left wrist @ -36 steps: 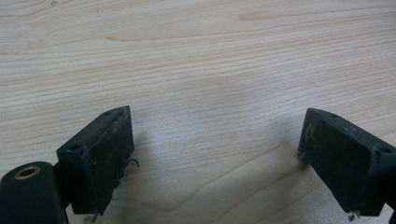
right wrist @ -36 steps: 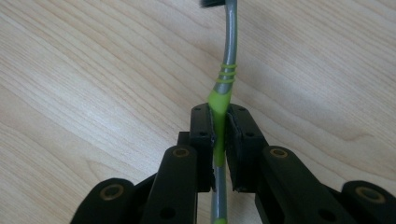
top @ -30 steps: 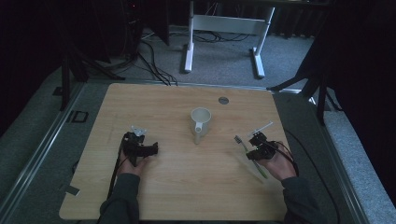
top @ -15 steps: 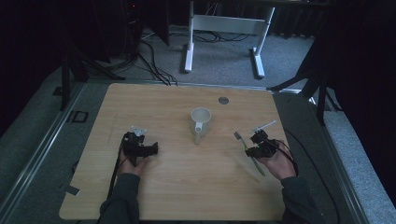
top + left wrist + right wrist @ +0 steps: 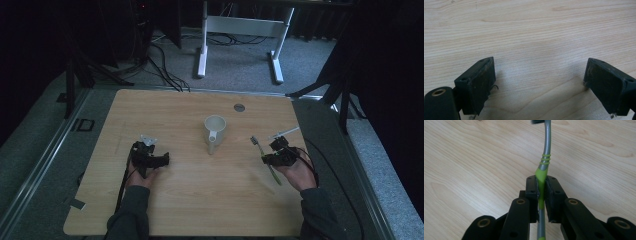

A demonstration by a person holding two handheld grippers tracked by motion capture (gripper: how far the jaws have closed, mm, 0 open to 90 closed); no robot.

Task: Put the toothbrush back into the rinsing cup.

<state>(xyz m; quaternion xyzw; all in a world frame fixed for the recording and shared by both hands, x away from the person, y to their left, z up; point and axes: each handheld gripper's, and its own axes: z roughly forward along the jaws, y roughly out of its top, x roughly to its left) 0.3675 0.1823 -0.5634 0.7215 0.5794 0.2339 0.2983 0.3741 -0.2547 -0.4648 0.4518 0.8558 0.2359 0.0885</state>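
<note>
A grey and green toothbrush [image 5: 546, 145] is clamped at its green grip by my right gripper [image 5: 541, 182], whose jaws are shut on it just above the wooden table [image 5: 190, 200]. In the high view the right gripper [image 5: 267, 160] is at the table's right side, and the toothbrush [image 5: 255, 142] has its head towards the back left. A white mug [image 5: 215, 126] stands at the centre, its handle towards the front. My left gripper [image 5: 164, 160] rests at the left; its jaws [image 5: 540, 65] stand wide open over bare wood.
A pale thin stick [image 5: 284, 133] lies just behind the right gripper. A small dark disc [image 5: 239, 107] sits near the table's back edge. Beyond the table are a white frame's legs [image 5: 202, 55] and cables on the grey floor.
The right hand has shifted slightly with the toothbrush in its jaws. The left hand has kept still.
</note>
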